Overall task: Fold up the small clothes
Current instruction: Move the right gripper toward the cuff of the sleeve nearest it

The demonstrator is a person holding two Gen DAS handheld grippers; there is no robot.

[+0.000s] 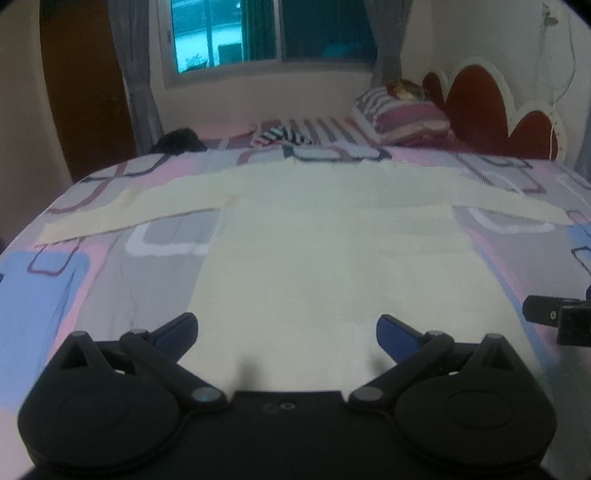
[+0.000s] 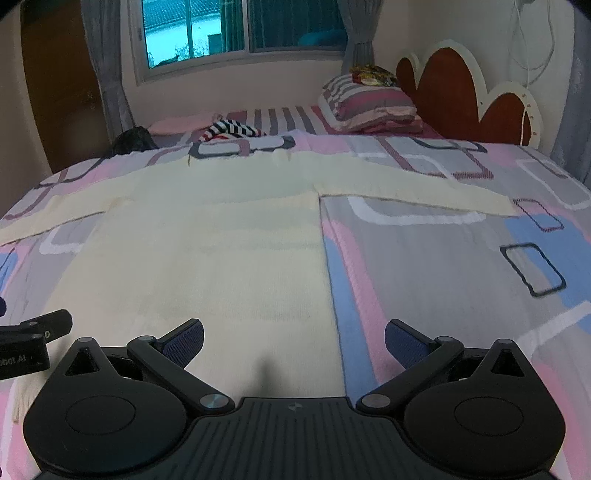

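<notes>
In the left wrist view, a cream knitted long-sleeved sweater [image 1: 314, 240] is seen laid flat on a bed covered with a pink, grey and blue sheet printed with rounded rectangles [image 1: 74, 280]. Both sleeves are spread out sideways, and the hem lies nearest the camera. The black left gripper with blue pads [image 1: 287, 326] is held over the hem, its jaws spread wide and released, with nothing between them. Both fingertips are seen over the cream fabric; whether they touch it cannot be told. At the right edge, part of the black right gripper [image 1: 554, 317] is visible near the sweater's side. Farther back, a red, white and dark striped garment [image 1: 280, 134], a striped pillow [image 1: 399, 114], a red scalloped headboard with a white border [image 1: 480, 99] and a window with grey curtains [image 1: 266, 33] are seen.

In the right wrist view, the sweater [image 2: 207, 258] is shown to the left of centre, its right side edge running towards the camera. The right gripper [image 2: 293, 339] is held with its jaws released and empty, straddling that edge: the left blue pad [image 2: 184, 339] is over the sweater and the right blue pad [image 2: 406, 341] is over the bare sheet [image 2: 443, 277]. Part of the left gripper [image 2: 37, 332] is seen at the left edge, above the hem. The striped garment [image 2: 229, 130], the pillow [image 2: 369, 103] and the headboard [image 2: 454, 81] are visible beyond.
</notes>
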